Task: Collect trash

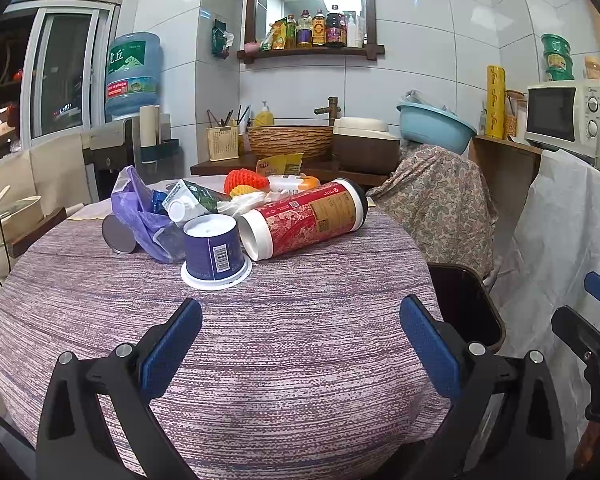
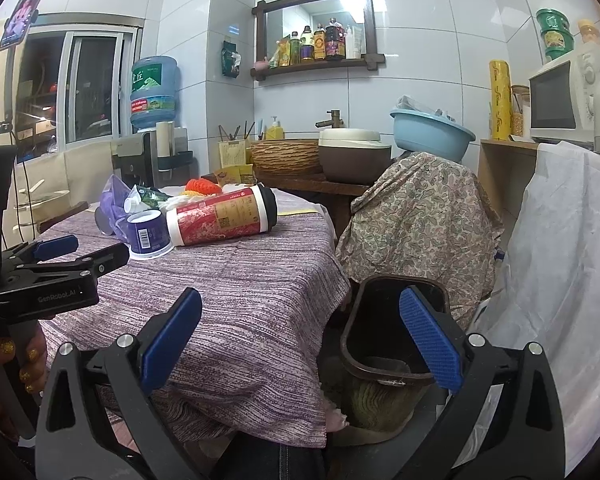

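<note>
Hovering over the near edge of the worktop, the left tongs stand released, the ribbed blue pads spread wide with nothing between them. The worktop is round and draped in a coarse woven cloth of purple and pale streaks that hangs over its edges. The trash lies bunched toward the far edge. Nearest is a dark blue cup, a short tapered tub standing upside down on its white rim, a barcode on its side. Just beside it, touching or nearly so, a tall red canister lies on its side, cylindrical, with a patterned paper label, a white cap toward the cup and a dark end pointing away. Left of the cup sits a crumpled, thin purple plastic bag with a round metal lid leaning at its edge. A green carton with a white screw cap rests tilted behind the cup, and an orange knitted piece lies farther back.

The right tongs are also released and empty, hanging past the right edge of the worktop above a dark bin with a smooth, rounded rim that stands on the floor close against the hanging cloth.
</note>
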`<state>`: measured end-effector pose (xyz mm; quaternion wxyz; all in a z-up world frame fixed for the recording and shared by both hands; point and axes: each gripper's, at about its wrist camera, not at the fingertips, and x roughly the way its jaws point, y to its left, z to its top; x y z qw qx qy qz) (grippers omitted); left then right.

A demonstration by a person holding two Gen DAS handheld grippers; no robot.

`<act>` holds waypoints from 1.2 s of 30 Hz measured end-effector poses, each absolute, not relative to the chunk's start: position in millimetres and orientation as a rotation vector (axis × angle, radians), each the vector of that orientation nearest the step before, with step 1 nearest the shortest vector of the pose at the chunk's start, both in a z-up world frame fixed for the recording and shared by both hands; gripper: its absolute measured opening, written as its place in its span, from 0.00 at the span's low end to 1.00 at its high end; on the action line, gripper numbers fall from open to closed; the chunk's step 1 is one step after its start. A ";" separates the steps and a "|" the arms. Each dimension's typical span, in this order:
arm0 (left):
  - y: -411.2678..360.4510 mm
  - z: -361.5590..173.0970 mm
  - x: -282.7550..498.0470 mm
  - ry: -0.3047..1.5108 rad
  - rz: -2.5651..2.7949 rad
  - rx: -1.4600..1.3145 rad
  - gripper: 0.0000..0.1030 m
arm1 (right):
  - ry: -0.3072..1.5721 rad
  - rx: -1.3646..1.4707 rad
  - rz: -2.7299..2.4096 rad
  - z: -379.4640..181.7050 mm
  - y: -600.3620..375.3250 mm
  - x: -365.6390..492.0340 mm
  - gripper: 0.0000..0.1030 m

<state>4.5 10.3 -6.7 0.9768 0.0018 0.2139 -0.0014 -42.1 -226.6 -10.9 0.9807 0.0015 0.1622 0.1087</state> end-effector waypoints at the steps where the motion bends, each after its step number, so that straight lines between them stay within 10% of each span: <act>1: 10.6 -7.2 4.5 0.432 -0.003 0.003 0.95 | 0.327 0.004 0.219 -11.1 -226.8 -42.1 0.95; 36: 9.9 -10.6 7.2 0.454 -0.003 0.007 0.95 | 0.339 0.012 0.224 -14.4 -227.0 -38.9 0.95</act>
